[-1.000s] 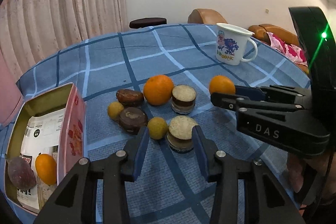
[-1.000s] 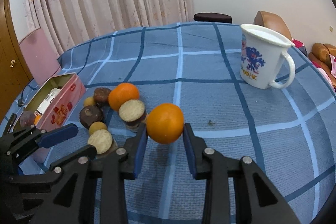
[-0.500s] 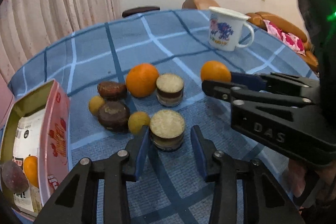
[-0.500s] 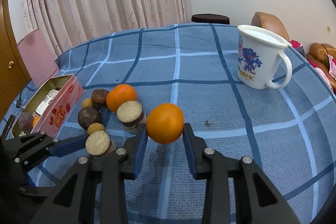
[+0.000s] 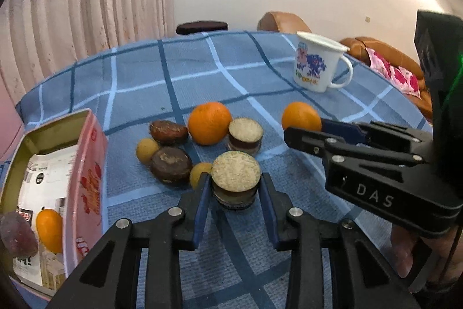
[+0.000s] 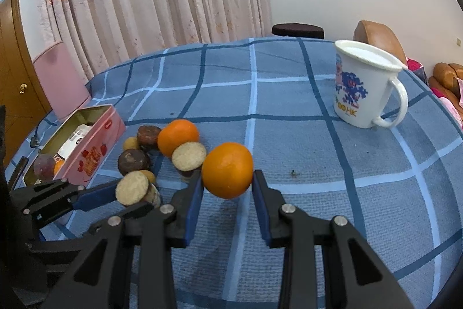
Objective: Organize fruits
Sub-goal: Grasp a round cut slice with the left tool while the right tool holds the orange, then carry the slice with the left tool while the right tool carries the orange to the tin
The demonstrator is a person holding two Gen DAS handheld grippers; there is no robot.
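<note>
L gripper (image 5: 234,191) clamped on flat-topped round cake (image 5: 235,181); small yellow fruit (image 5: 199,173) touching its L finger. R gripper (image 6: 227,193) gripping smooth orange (image 6: 227,170); white mug (image 6: 364,83) far ahead-right.

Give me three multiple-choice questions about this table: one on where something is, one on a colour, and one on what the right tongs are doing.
1. Where does the white mug stand?
A. inside the tin
B. on the checked cloth, apart from the fruit pile
C. on top of an orange

2. What colour is the outside of the tin?
A. pink
B. green
C. black

3. What are the right tongs doing?
A. gaping over bare cloth
B. gripping the mug handle
C. closed on an orange

Answers: B, the mug sits alone on the cloth to the right of the pile. A, the tin's side wall is pink with red prints. C, the orange sits between both blue pads, touching them.
</note>
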